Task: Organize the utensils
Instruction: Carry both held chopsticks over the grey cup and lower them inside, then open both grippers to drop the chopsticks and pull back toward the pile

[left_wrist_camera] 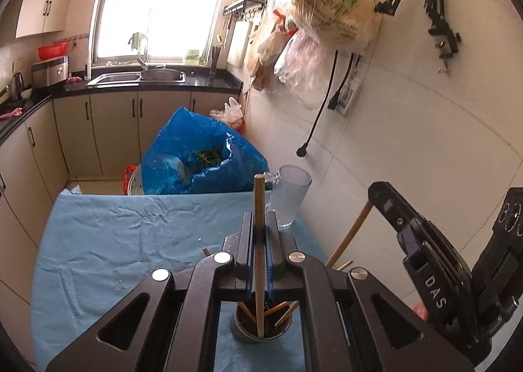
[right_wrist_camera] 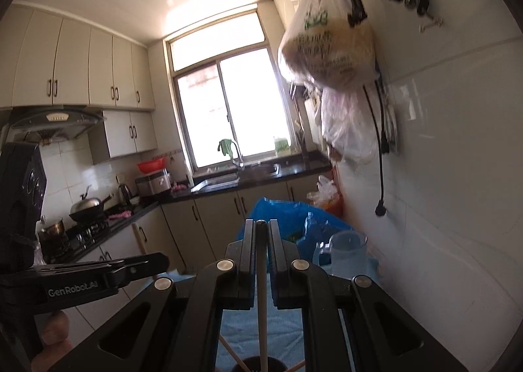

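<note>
The left claw (left_wrist_camera: 260,228) is held above the dark holder cup (left_wrist_camera: 261,326), its jaws closed on an upright chopstick (left_wrist_camera: 259,202). The right claw (right_wrist_camera: 261,234) is kept to the right of that cup, jaws pinched on a second chopstick (right_wrist_camera: 261,306). Bare fingers (right_wrist_camera: 54,336) are seen under the left device.
</note>
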Available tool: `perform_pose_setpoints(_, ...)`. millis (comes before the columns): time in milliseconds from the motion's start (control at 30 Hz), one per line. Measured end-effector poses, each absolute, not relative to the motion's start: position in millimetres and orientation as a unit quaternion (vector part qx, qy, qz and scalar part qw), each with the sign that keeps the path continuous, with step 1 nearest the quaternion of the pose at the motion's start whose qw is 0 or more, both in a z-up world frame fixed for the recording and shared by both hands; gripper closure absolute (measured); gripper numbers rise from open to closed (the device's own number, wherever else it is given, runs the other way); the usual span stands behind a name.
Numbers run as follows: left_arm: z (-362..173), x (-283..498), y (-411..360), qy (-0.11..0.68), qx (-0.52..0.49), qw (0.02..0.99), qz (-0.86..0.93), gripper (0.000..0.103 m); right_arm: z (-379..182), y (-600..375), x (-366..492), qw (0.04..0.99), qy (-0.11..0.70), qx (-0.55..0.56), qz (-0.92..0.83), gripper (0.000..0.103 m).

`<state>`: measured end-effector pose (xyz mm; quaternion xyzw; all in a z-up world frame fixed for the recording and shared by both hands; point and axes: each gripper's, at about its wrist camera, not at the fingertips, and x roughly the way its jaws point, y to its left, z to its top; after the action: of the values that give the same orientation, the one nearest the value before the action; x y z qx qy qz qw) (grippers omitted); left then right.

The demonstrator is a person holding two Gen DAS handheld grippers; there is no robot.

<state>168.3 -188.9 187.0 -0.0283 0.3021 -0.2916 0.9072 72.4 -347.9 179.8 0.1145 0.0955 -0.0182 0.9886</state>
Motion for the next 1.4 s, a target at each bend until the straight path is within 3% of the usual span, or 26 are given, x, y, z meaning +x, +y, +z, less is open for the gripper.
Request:
perform_pose_setpoints(567, 129.4, 181.2, -186.8, 0.354, -0.019, 0.892, -0.282, 0.097, 128.1, -342.8, 80.5, 0.981, 0.160, 0.107, -0.008, 0.096)
perform_pose_setpoints(933, 122.2, 178.9, -179.7, 0.368, -0.021, 0.888, -0.276, 0.097, 124.3, -346.1, 81.0, 0.977, 0.182, 0.110, -0.012, 0.094)
perform_pose_setpoints(1000, 124.6, 176.0, -176.5, 0.367, -0.022, 0.888, -0.276, 0.094, 127.5, -346.0, 77.9, 0.978, 0.179, 0.106, -0.015, 0.094)
perform_pose_setpoints(1033, 125.7, 175.7, -175.5, 0.367, -0.023, 0.888, -0.276, 0.085, 129.5, -345.8, 75.8, 0.978, 0.177, 0.106, -0.016, 0.090)
perform_pose_setpoints(1067, 127.8, 173.0, -172.3, 0.365, -0.026, 0.889, -0.275, 0.075, 131.9, -345.8, 73.4, 0.978, 0.177, 0.107, -0.015, 0.079)
perform_pose_setpoints(1100, 129.3, 171.1, -170.6, 0.361, -0.027, 0.891, -0.274, 0.072, 133.9, -345.4, 71.0, 0.979, 0.176, 0.107, -0.014, 0.060)
perform_pose_setpoints(1167, 134.0, 164.3, -165.1, 0.350, -0.024, 0.897, -0.270, 0.070, 139.5, -344.7, 62.3, 0.981, 0.163, 0.105, -0.018, 0.042)
perform_pose_setpoints(1267, 139.5, 152.8, -152.7, 0.345, -0.026, 0.898, -0.270, 0.065, 147.6, -342.0, 47.6, 0.983, 0.150, 0.100, -0.025, 0.034)
perform_pose_setpoints(1400, 146.3, 134.2, -130.3, 0.332, -0.030, 0.906, -0.262, 0.049, 153.9, -341.4, 22.2, 0.984, 0.140, 0.104, -0.025, 0.008)
